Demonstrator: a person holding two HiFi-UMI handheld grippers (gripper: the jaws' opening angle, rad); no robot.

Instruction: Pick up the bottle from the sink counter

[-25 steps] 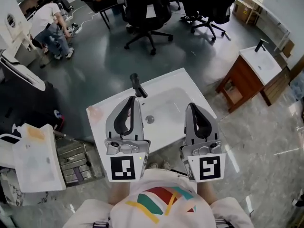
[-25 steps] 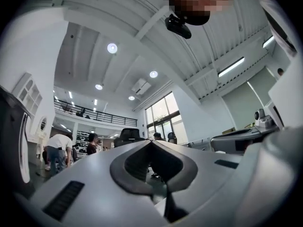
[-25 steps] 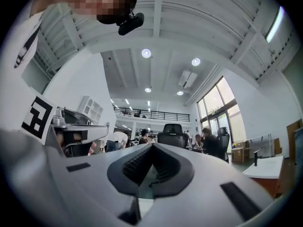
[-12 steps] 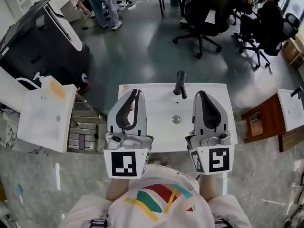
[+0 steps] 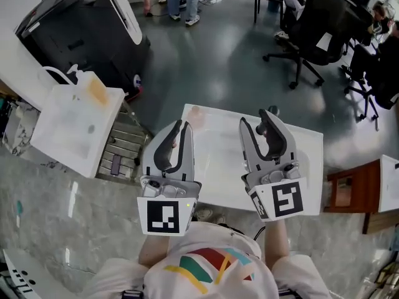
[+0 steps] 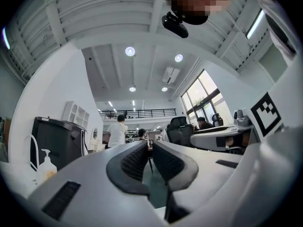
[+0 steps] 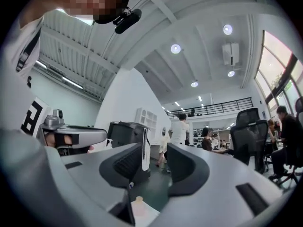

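Bottle (image 7: 138,202) upright (cap up) on sink counter (image 5: 215,182).

1. No readable words, brand names or numbers anywhere.
2. Near left: black-and-white left marker (image 5: 162,217) on the cube of the left gripper (image 5: 181,125). Block pattern only, no letters.
3. Near right: matching right marker (image 5: 285,202) on the cube of the right gripper (image 5: 256,118). Loosely shaped like a 5, not true print.
4. Nearest edge: shirt print (image 5: 209,263) of coloured stripes, no lettering.
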